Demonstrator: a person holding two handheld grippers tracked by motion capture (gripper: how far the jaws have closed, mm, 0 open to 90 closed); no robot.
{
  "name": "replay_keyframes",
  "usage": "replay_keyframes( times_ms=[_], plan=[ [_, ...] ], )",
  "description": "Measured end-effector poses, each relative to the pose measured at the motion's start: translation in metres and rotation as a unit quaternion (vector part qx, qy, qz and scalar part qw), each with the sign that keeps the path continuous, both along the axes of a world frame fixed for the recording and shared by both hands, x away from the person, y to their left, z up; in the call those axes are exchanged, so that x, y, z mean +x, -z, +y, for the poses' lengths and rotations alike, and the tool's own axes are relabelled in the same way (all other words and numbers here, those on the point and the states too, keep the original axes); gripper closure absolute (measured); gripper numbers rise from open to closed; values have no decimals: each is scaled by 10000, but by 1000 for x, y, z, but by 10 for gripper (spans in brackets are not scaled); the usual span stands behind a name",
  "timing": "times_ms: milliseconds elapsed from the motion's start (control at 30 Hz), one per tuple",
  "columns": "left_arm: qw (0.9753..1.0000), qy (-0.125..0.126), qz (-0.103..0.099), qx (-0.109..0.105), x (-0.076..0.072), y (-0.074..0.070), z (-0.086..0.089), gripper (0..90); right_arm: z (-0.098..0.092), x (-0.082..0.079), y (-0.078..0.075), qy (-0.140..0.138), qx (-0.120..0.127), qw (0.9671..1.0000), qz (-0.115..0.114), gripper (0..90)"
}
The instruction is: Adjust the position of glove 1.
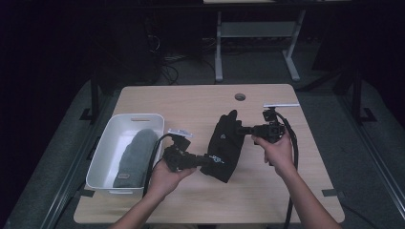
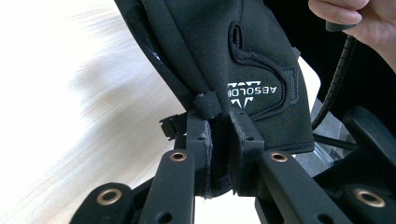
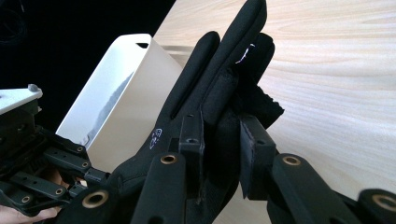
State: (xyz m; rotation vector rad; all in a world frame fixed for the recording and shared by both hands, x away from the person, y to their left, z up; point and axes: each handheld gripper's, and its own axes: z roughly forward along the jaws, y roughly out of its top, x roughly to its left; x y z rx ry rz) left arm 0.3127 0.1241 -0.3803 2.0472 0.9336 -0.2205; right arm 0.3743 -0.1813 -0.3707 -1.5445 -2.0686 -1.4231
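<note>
A black glove (image 1: 225, 145) is held just above the middle of the wooden table (image 1: 200, 100). My left gripper (image 1: 206, 160) is shut on its cuff end; in the left gripper view the cuff (image 2: 219, 140) sits pinched between the jaws, with white lettering on the black glove (image 2: 252, 70) above. My right gripper (image 1: 242, 129) is shut on the glove's finger end. In the right gripper view the black glove (image 3: 219, 93) has its fingers pointing up past the shut jaws, and the left gripper (image 3: 42, 163) shows at lower left.
A white bin (image 1: 106, 150) stands at the table's left with a grey glove (image 1: 136, 157) lying inside; the white bin (image 3: 135, 107) also appears behind the black glove. A cable hole (image 1: 240, 97) is near the far edge. Desk legs and cables stand on the floor beyond.
</note>
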Motion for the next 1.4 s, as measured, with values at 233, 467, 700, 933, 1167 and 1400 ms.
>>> replay_keyframes(
  times_ms=[233, 467, 700, 933, 1167, 1400],
  plan=[
    [10000, -36, -40, 6, -1, -4, 6, 805, 8, 3, -6, -47, -8, 10000, -9, 735],
    [9999, -114, -52, 0, -3, -7, 13, 804, 16, 5, -9, -109, -17, 9999, -21, 735],
    [9998, -169, -92, -5, -4, -10, 20, 805, 24, 8, -12, -168, -16, 9999, -18, 735],
    [9997, -226, -100, -6, -6, -12, 27, 805, 32, 11, -13, -224, 4, 9997, -11, 735],
    [9996, -278, -99, -18, -7, -12, 32, 804, 38, 13, -14, -265, 6, 9996, 3, 735],
    [9994, -316, -115, -43, -8, -13, 37, 804, 45, 15, -17, -308, -7, 9995, 7, 735]
  ],
)
